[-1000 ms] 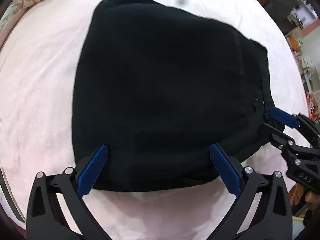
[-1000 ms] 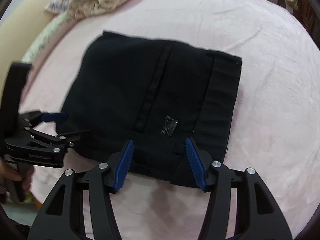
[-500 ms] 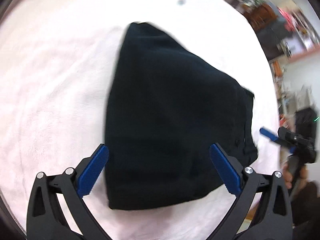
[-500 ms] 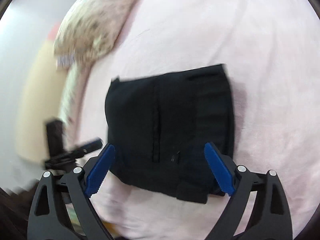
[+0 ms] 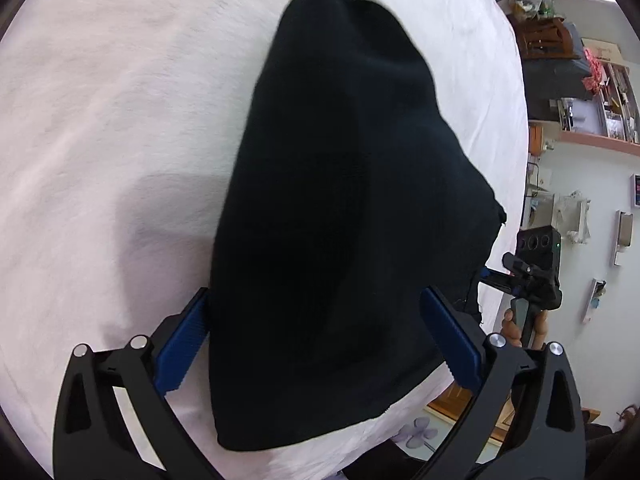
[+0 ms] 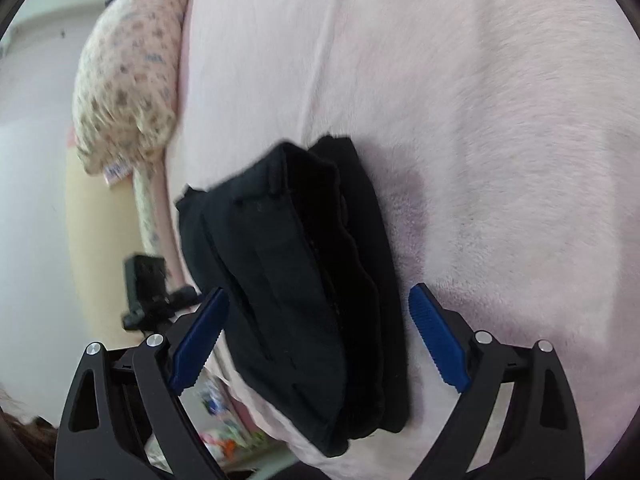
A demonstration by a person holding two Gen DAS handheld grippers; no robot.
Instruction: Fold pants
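right gripper [image 6: 316, 336] jaws opened wider | one folded pants [image 6: 296, 288]; two grippers

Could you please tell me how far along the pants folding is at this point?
Mostly done: the black pants lie on the pink blanket as a compact, layered bundle. In hand: nothing; left claw and right claw stand open around it. Left: perhaps squaring the edges.

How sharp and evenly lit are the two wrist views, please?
Left wrist view: the folded black pants read as a near-featureless dark mass, pink blanket softly shadowed beside them. Right wrist view: the floral pillow is motion-smeared; fisheye bending throughout.
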